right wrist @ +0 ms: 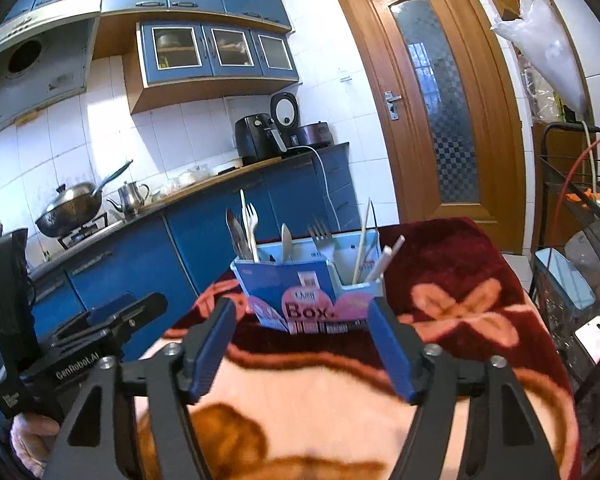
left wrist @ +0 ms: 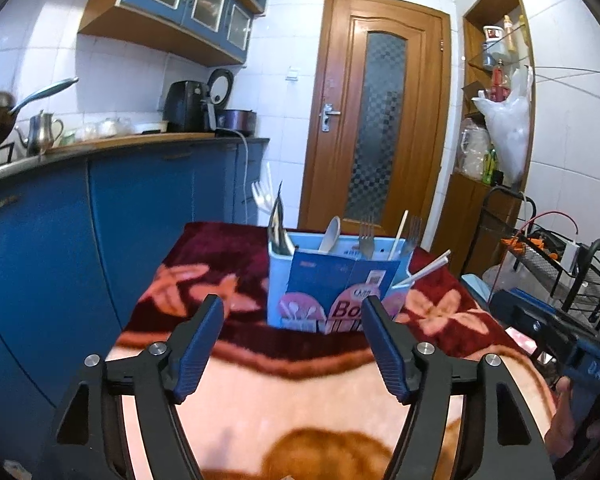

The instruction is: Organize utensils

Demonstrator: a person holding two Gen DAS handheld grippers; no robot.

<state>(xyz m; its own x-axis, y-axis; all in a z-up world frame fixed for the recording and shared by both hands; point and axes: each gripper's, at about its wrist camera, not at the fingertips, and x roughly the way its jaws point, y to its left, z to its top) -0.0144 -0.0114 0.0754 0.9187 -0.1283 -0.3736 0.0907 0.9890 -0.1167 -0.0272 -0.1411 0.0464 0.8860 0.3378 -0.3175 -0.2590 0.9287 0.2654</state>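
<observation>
Utensils (left wrist: 366, 236) stand in a light blue box (left wrist: 340, 288) straight ahead of my left claw (left wrist: 292, 312), a little beyond its tips, on a counter covered with a red flowered blanket (left wrist: 204, 280). My left claw is spread wide and holds nothing. My right claw (right wrist: 302, 316) is spread wide too and is empty; the same box is just beyond its tips. In the box I see metal forks, a white spoon, white plastic forks (right wrist: 250, 220) at the far left end, and thin sticks at the right end. A white straw (left wrist: 428, 270) leans out over the right edge.

I think the risk is the box itself. It looks light and is loaded high, so a push from either claw could tip it on the soft blanket. The straw leans outward and may fall if I brush it. My two claws are near each other, so they may collide if both reach in together.
</observation>
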